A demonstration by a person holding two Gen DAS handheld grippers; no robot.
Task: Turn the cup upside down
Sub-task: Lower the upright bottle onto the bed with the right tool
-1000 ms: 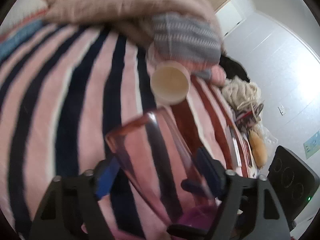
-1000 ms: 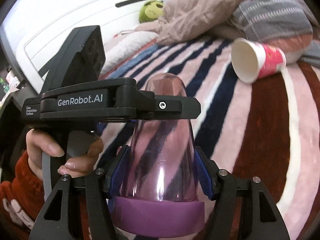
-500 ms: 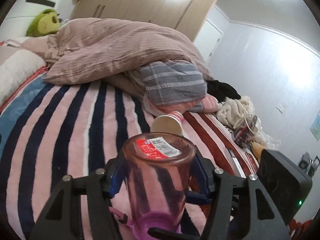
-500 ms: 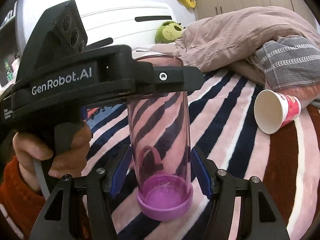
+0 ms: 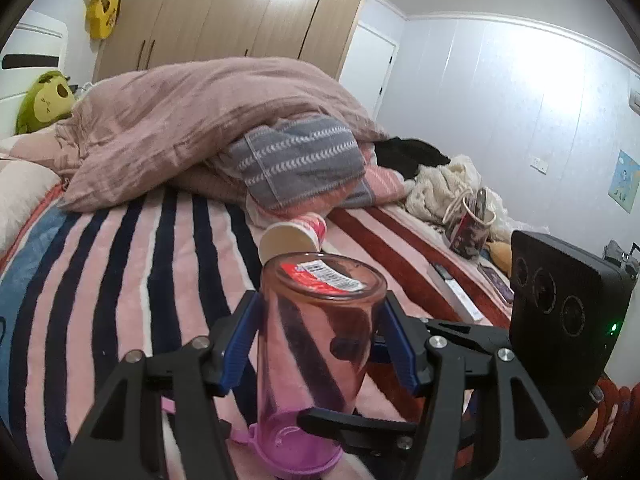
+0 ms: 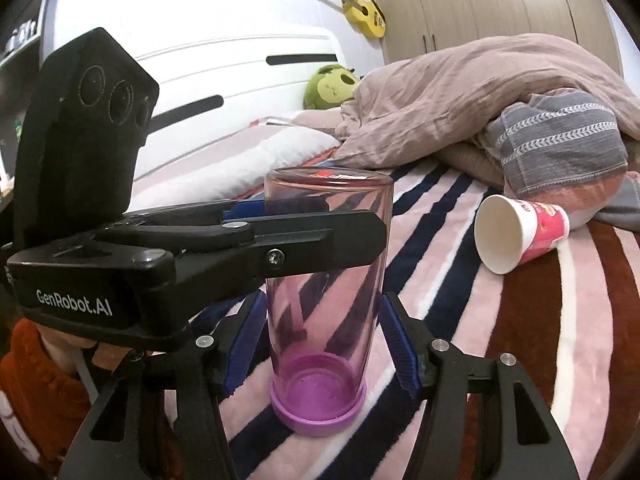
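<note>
On the striped bed (image 6: pixel 500 360), upside down: pink cup (image 6: pixel 326 272), purple lid end (image 6: pixel 318 404) pressed into the blanket, labelled base up. Around the cup's upper part, left gripper (image 5: pixel 320 334), blue fingers (image 5: pixel 240 340) touching both sides, pinching. Lower on the cup, right gripper (image 6: pixel 322 344), fingers (image 6: pixel 394 340) spread, just clear of the walls. Beyond the cup, near the heaped quilt (image 6: pixel 460 92), a paper cup (image 6: pixel 520 236) on its side.

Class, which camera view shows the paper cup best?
Right wrist: the paper cup lies on its side, open mouth and red wall unobstructed. In the left wrist view the bottle hides part of it.
</note>
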